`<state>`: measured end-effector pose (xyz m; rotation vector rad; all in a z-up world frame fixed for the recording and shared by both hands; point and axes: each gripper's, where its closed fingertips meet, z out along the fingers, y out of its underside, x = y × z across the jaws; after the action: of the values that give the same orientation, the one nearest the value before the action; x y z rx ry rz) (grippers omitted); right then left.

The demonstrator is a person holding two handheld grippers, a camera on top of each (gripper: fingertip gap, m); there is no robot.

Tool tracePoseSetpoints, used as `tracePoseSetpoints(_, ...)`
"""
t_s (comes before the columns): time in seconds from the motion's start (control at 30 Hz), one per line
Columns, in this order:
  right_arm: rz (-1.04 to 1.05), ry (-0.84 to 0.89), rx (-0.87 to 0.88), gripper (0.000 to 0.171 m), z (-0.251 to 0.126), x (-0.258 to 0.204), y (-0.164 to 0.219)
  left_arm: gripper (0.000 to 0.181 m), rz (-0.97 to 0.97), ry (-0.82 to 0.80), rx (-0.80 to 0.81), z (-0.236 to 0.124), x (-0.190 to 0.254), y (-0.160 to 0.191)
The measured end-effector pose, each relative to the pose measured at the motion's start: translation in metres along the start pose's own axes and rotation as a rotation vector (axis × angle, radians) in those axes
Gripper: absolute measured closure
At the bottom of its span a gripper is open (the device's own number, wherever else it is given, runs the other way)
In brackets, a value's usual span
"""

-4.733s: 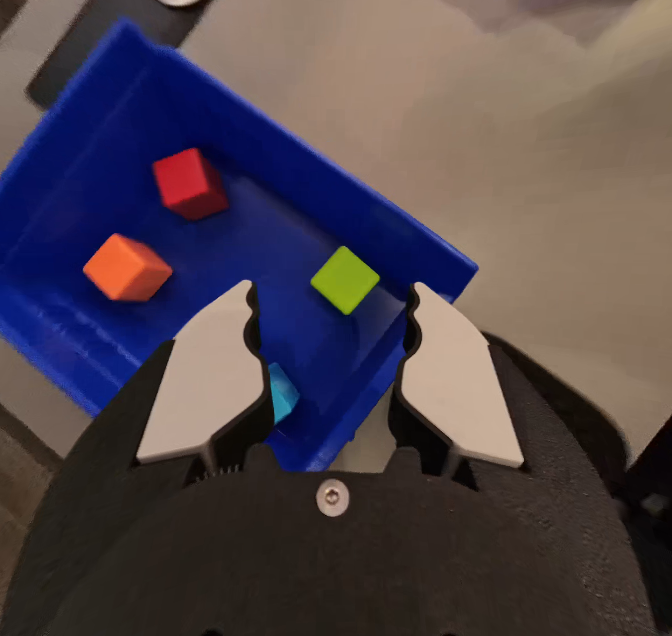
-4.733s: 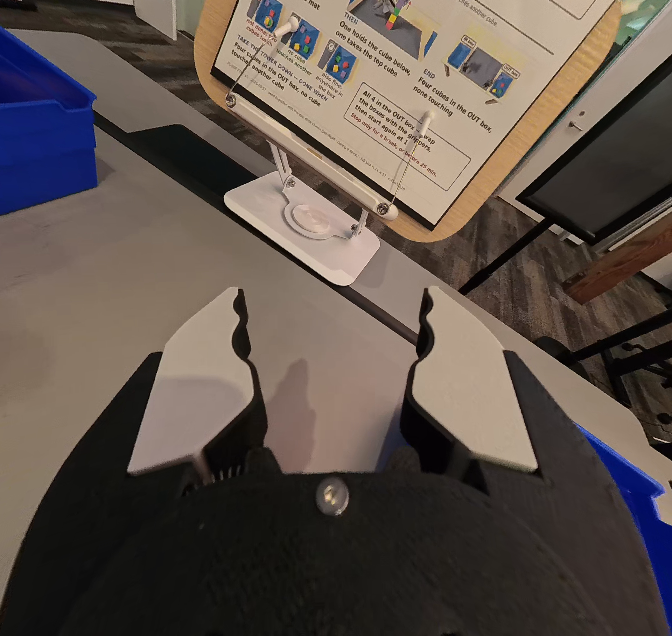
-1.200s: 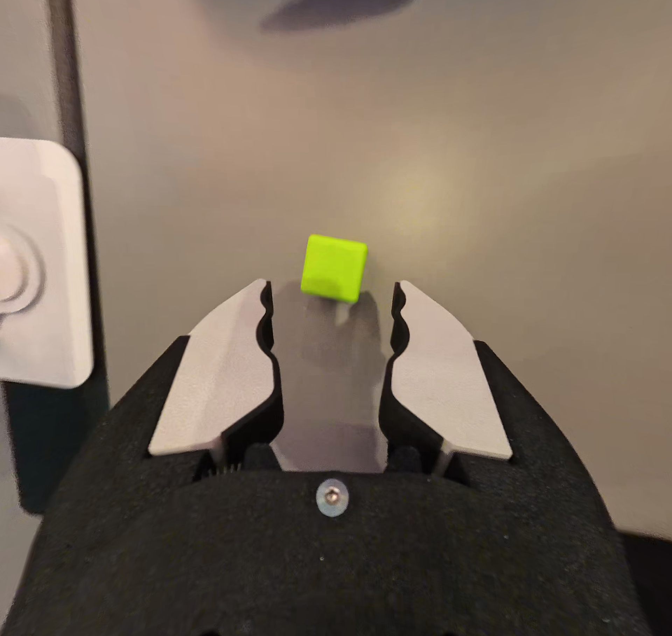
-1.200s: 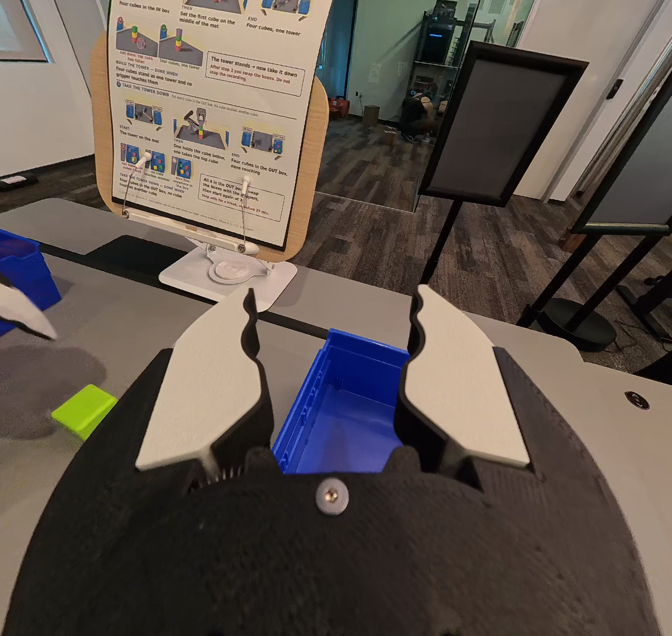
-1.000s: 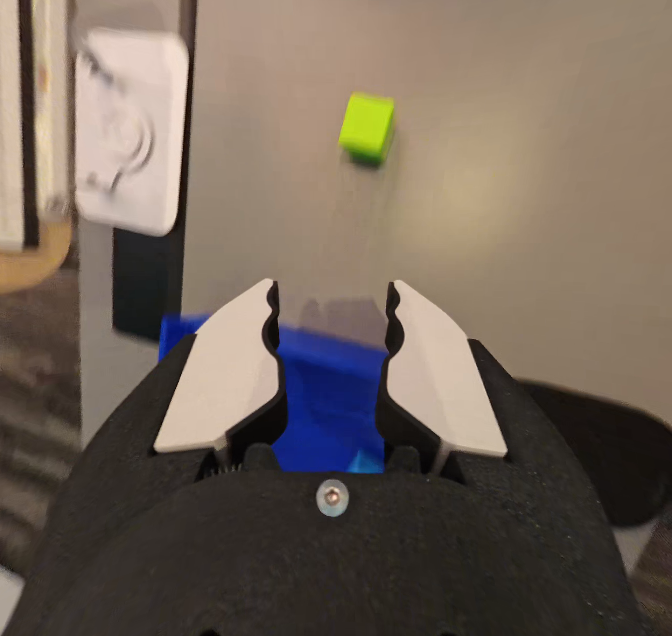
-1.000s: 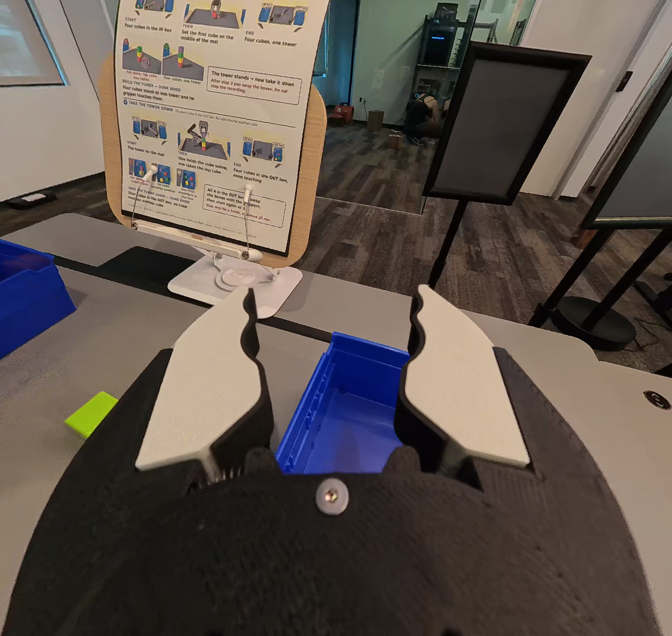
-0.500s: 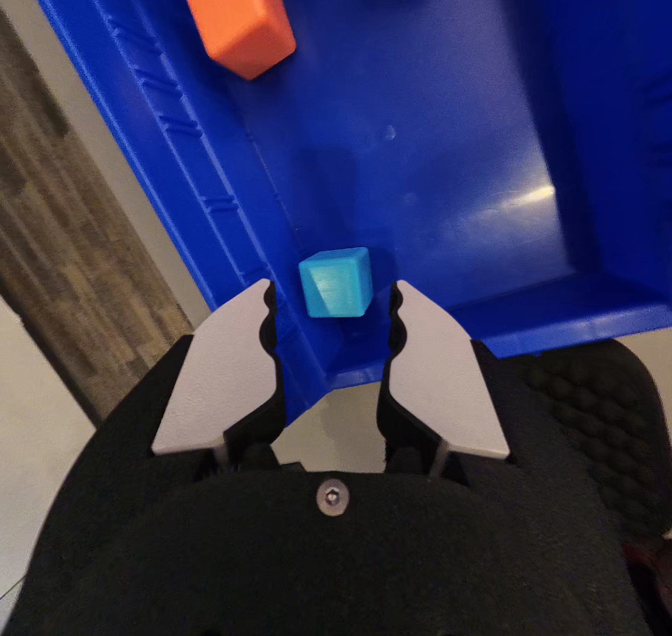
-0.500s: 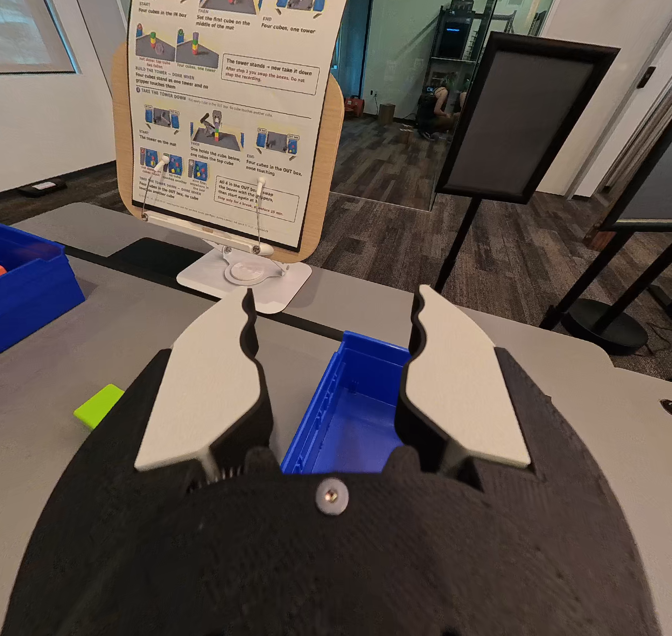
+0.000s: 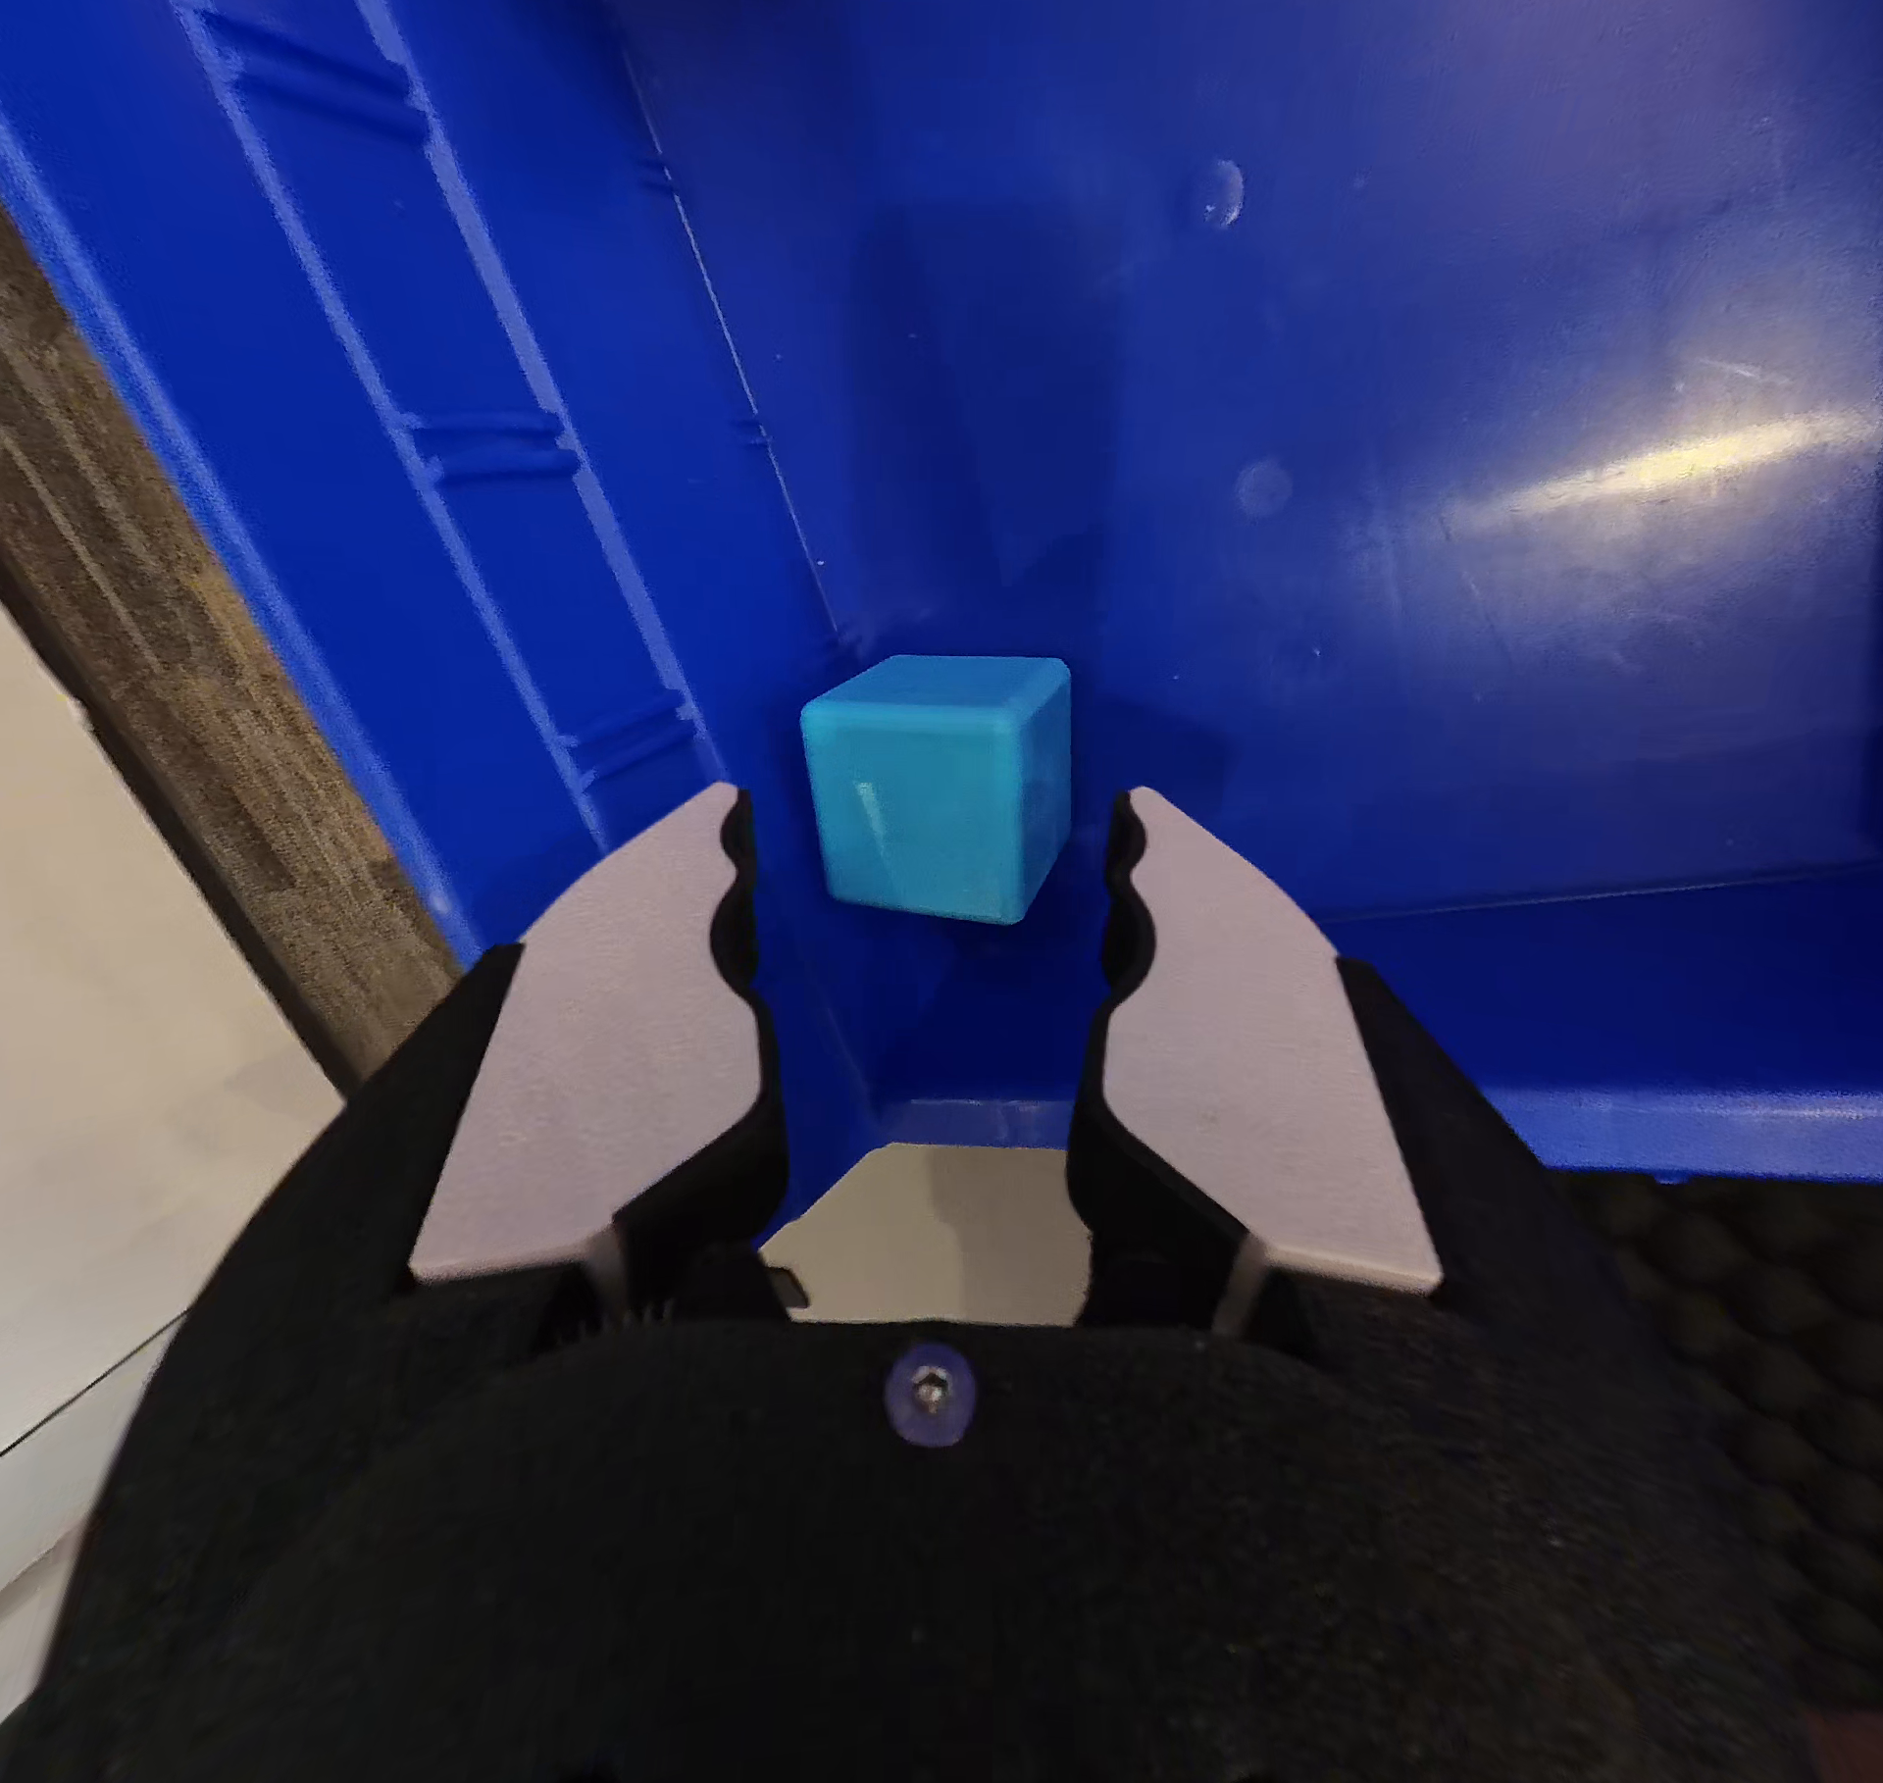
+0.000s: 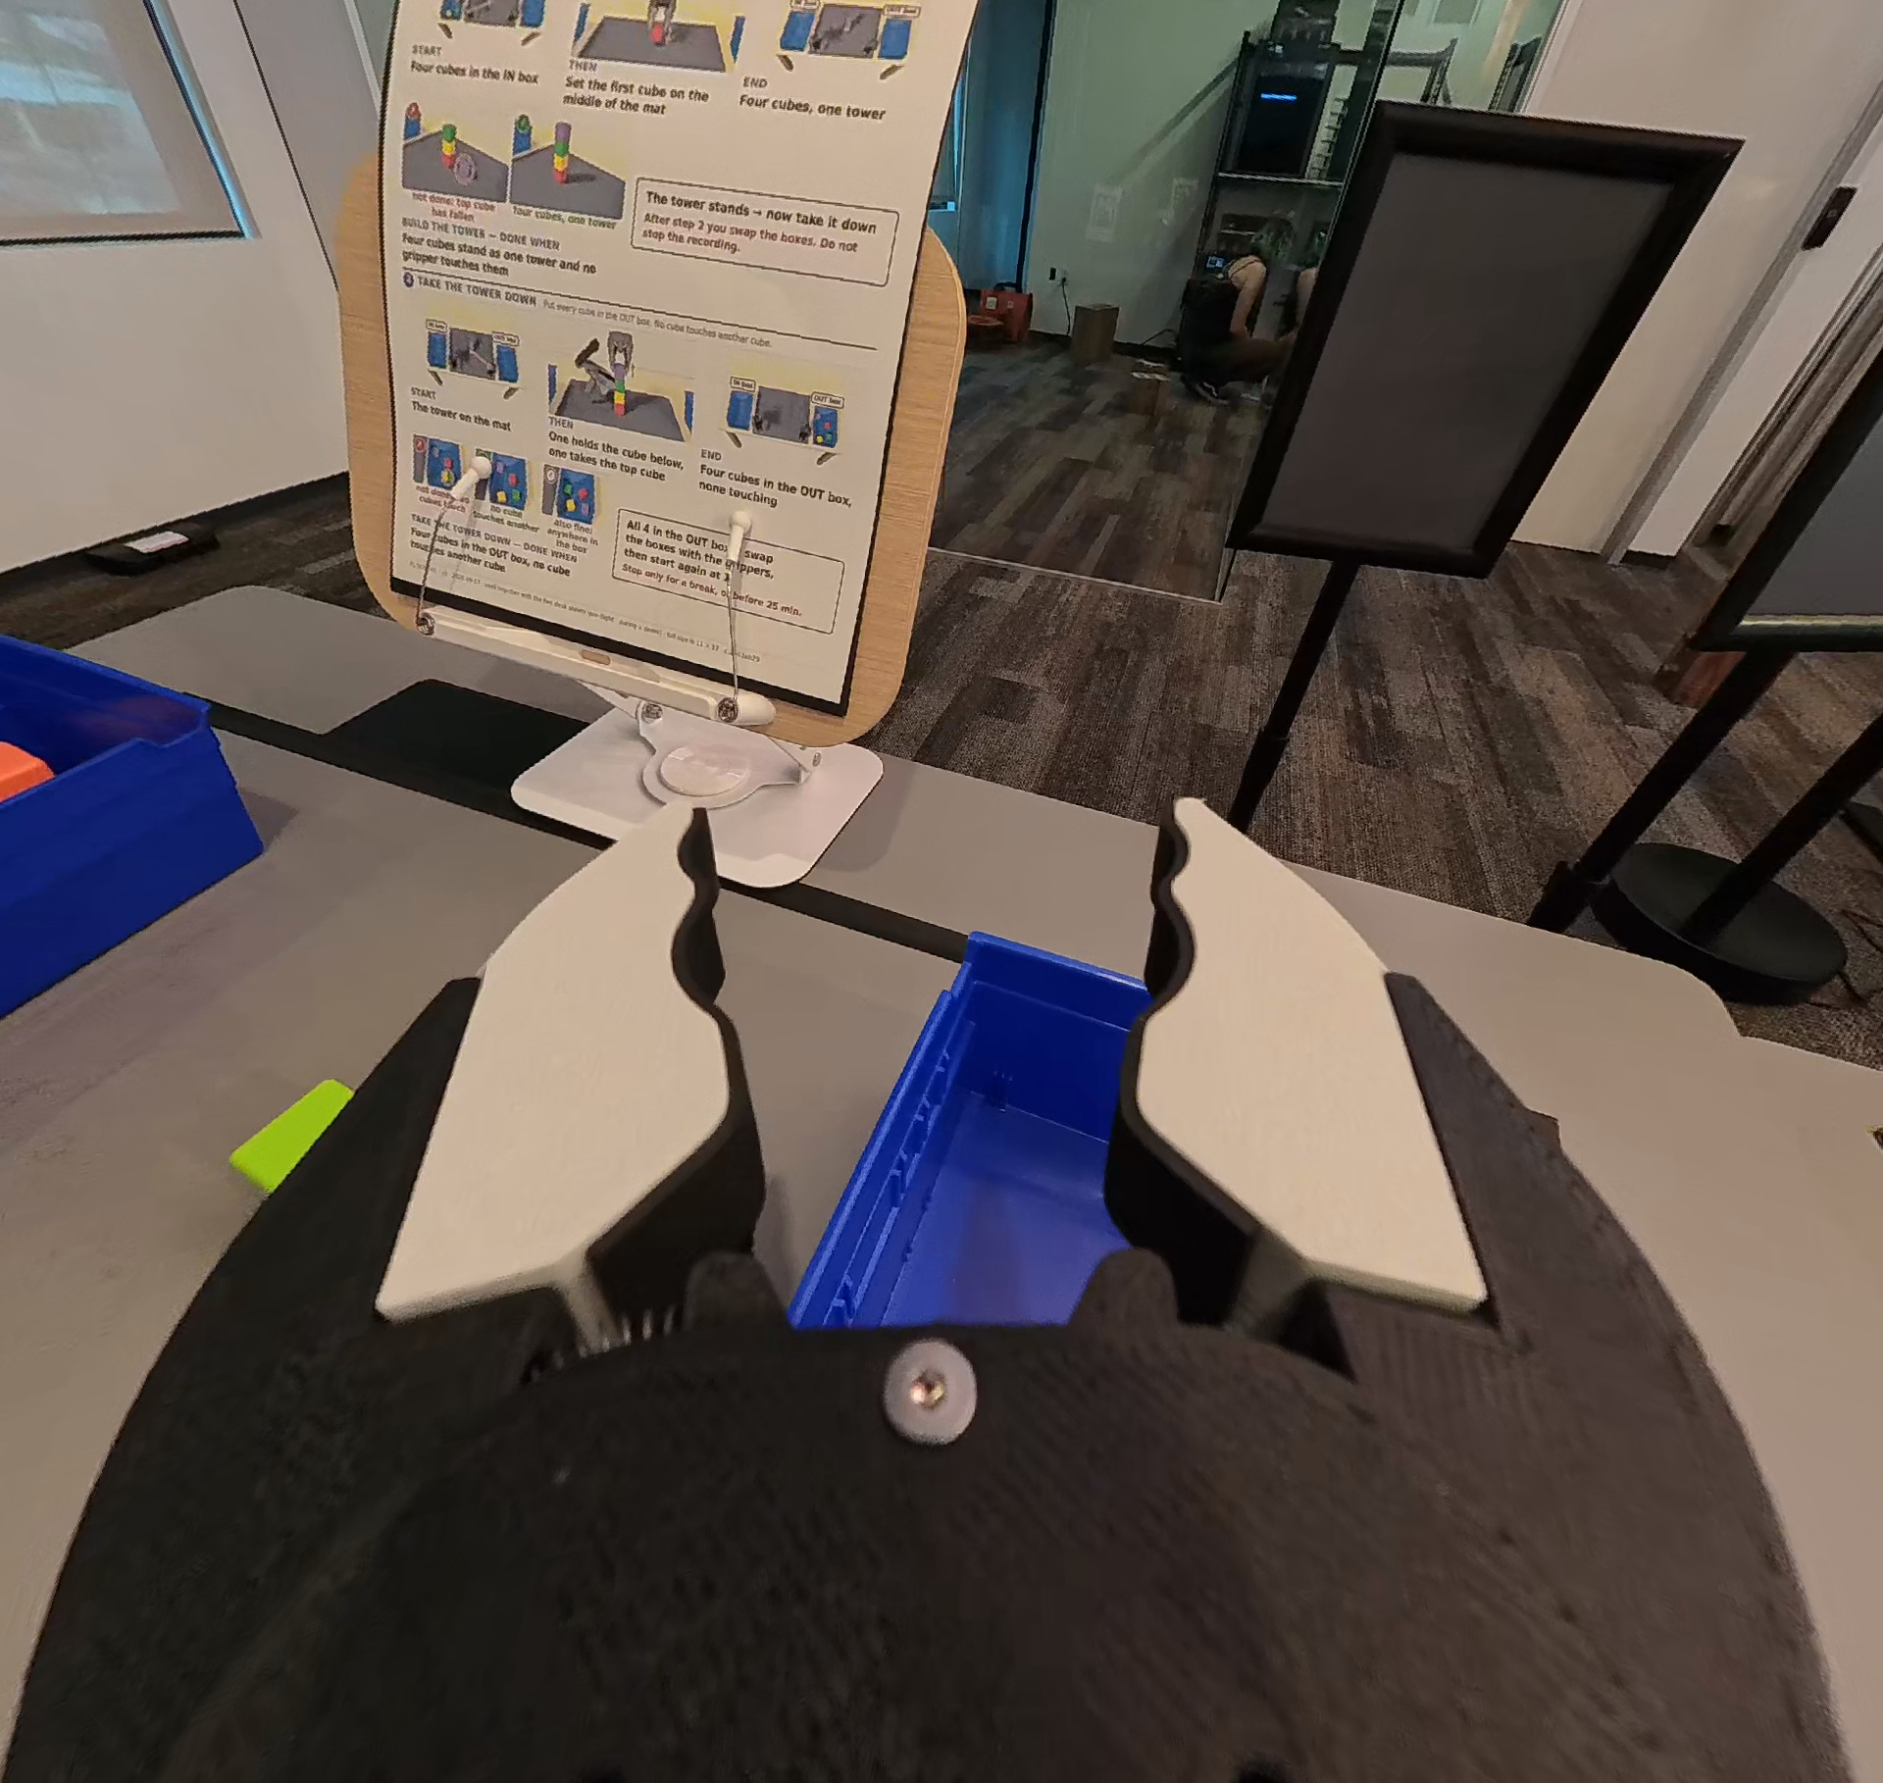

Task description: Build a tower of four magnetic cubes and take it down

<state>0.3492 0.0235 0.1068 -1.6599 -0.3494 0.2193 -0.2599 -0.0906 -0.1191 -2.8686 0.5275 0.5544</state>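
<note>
In the left wrist view a light blue cube lies in a corner of the blue box, close to its left wall. My left gripper is open and empty, its tips just short of the cube on either side. In the right wrist view the green cube lies alone on the grey mat at the left. An orange cube shows in the left blue box. My right gripper is open and empty, held above a second, empty blue box.
A white stand with a printed sheet on a wooden board stands at the table's far edge. Black sign stands are on the floor beyond. In the left wrist view the floor shows past the box's left wall. There is about 65 cm between the tips of the two grippers.
My left gripper left the green cube on the mat, swung back to the blue box and came down close to the light blue cube. The right gripper only drifted slightly.
</note>
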Motion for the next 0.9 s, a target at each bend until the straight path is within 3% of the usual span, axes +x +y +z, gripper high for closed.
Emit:
tracePoseSetpoints(0.1, 0.003, 0.0, 0.002, 0.088, 0.0, 0.0, 0.0, 0.114, -0.029, 0.075, -0.007, 0.002, 0.012, 0.0)
tracePoseSetpoints(0.3, 0.003, 0.001, -0.002, 0.088, 0.001, 0.001, 0.001, 0.113, 0.022, 0.058, -0.003, 0.0, 0.019, -0.001)
tracePoseSetpoints(0.47, -0.003, 0.005, -0.005, 0.088, 0.003, 0.001, 0.002, 0.121, 0.073, 0.123, 0.046, -0.012, 0.034, -0.01)
tracePoseSetpoints(0.6, -0.008, 0.002, -0.01, 0.088, 0.004, -0.001, 0.003, 0.112, 0.103, 0.109, 0.084, -0.02, 0.012, -0.021)
tracePoseSetpoints(0.73, -0.012, 0.0, -0.011, 0.088, 0.004, 0.0, 0.004, 0.108, 0.231, 0.289, 0.045, -0.015, 0.025, -0.014)
tracePoseSetpoints(0.9, -0.02, 0.002, -0.016, 0.088, 0.005, 0.0, 0.005, 0.105, 0.481, 0.358, 0.038, -0.016, 0.031, -0.007)
